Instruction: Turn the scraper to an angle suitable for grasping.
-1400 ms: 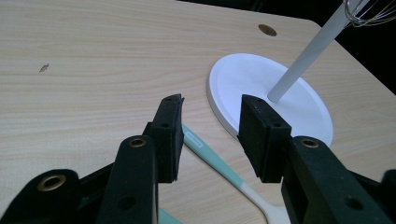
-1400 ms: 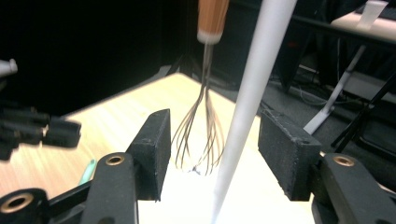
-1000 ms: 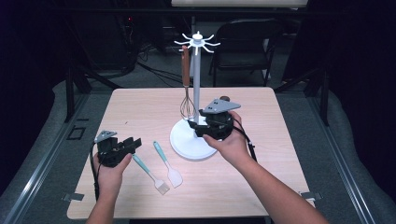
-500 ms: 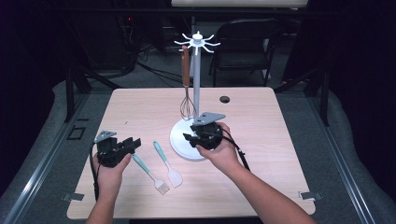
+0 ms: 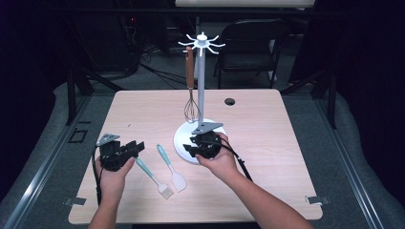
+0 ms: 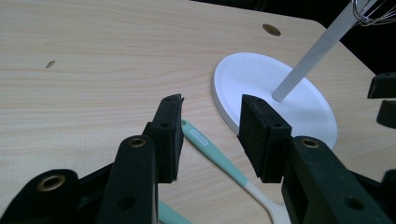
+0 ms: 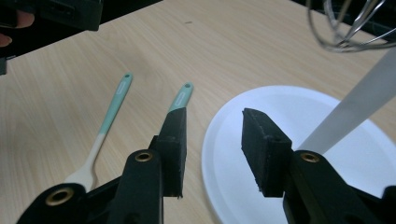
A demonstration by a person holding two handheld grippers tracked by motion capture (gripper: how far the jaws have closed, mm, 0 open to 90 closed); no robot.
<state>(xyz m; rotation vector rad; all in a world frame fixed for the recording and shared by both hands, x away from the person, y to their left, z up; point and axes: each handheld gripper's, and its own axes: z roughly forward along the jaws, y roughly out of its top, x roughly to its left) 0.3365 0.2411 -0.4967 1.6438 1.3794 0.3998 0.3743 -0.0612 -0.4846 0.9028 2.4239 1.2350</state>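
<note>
A white utensil stand (image 5: 199,138) has a round base (image 7: 299,154) and a thin pole (image 5: 200,81). A wire whisk (image 5: 191,102) with a brown handle hangs from its top. Two teal-handled utensils lie left of the base: a spatula (image 5: 170,164) and a brush (image 5: 153,174). My right gripper (image 5: 190,150) is low over the base's near-left edge. Its jaws have just been closing, are open, and have nothing between them (image 7: 212,149). My left gripper (image 5: 136,147) is open and rests by the brush handle. In its own view the spatula handle (image 6: 219,161) lies on the table below its gap (image 6: 210,135).
The light wooden table (image 5: 267,143) has a small round hole (image 5: 229,101) behind the stand. A dark chair (image 5: 248,45) and cables stand beyond the far edge. Bare wood spreads to the right of the base and along the back.
My right gripper came down from beside the pole and moved left toward the near-left rim of the base, its jaws narrower than before. The left gripper and both utensils stayed put.
</note>
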